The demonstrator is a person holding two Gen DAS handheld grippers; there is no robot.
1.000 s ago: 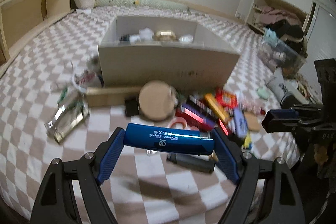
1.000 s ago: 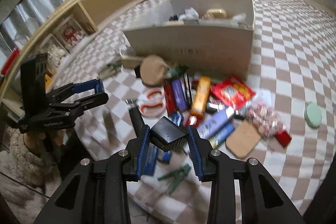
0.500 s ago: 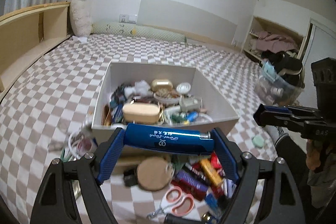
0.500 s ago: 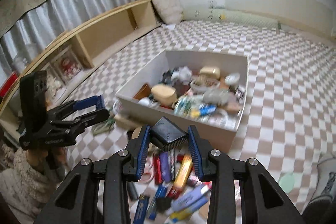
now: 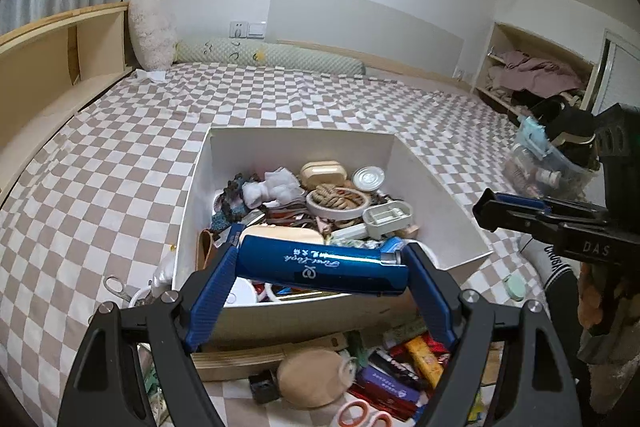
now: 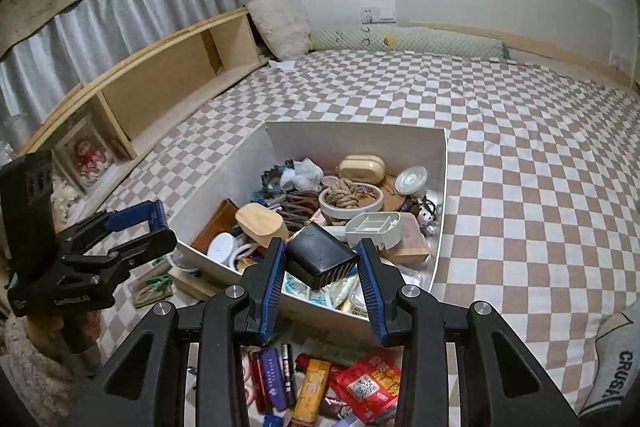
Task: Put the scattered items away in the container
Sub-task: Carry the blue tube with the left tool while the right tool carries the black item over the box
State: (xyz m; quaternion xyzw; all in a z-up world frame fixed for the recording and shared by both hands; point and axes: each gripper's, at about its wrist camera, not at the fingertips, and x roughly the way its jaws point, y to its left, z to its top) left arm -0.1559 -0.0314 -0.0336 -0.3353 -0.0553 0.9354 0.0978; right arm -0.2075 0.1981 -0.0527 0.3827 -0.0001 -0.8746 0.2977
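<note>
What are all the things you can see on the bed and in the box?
box: one, white, on the checked bed, full of small things
rope coil: one, tan, in a white ring inside the box
tin: one, silver, at the box's back
scissors: one, orange handles, in front of the box
blue case: one, held in left gripper
black block: one, held in right gripper
</note>
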